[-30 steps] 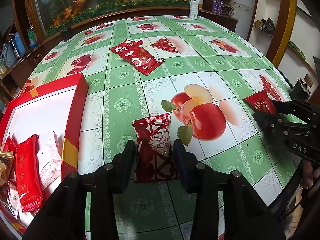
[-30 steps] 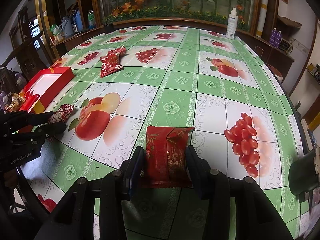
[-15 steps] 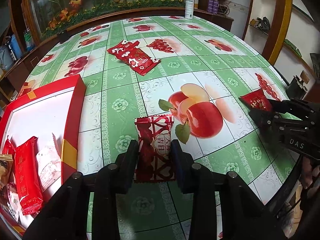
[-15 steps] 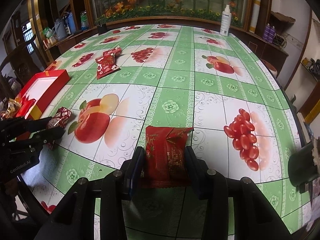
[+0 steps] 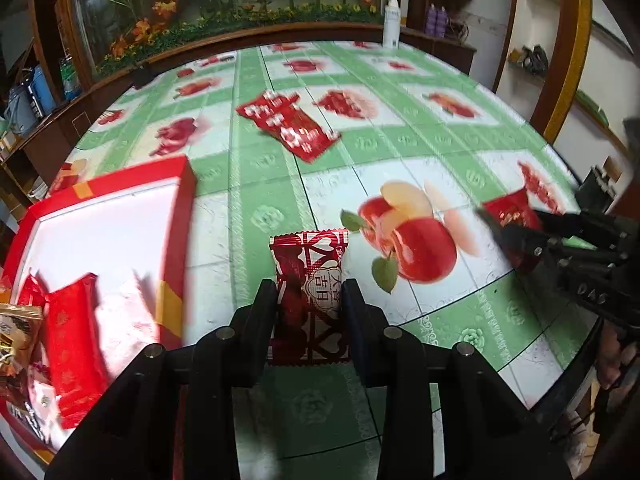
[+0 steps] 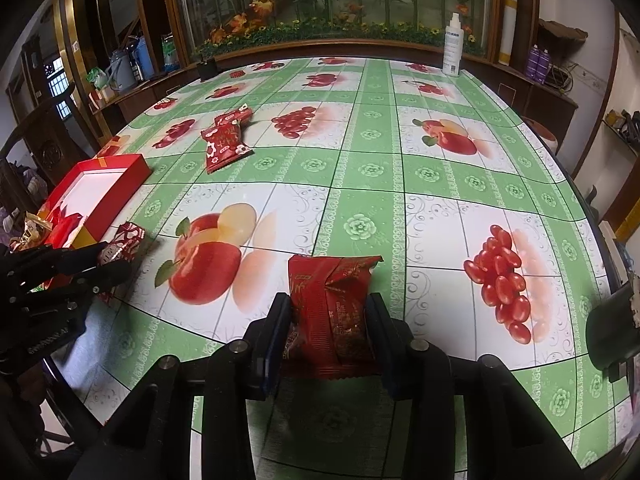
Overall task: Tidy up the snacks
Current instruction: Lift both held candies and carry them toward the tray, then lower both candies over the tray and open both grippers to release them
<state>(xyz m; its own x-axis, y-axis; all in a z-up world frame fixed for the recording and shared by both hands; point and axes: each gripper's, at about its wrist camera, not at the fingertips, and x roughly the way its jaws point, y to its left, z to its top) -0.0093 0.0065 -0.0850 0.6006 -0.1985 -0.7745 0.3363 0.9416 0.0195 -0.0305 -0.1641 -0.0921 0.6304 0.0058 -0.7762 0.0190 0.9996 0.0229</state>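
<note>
Packet [image 5: 310,280] printed "吉日"; right gripper [image 5: 496,224] marked "DAS".

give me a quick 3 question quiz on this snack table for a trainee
1. True or false: the left gripper is shut on the heart-patterned snack packet.
2. Which thing lies between the right gripper's closing fingers? A) white spray bottle B) dark red snack packet C) red box
3. Where do the snacks already sorted lie?

Key:
1. True.
2. B.
3. In the red box, at its near end, on the left side of the table.
</note>
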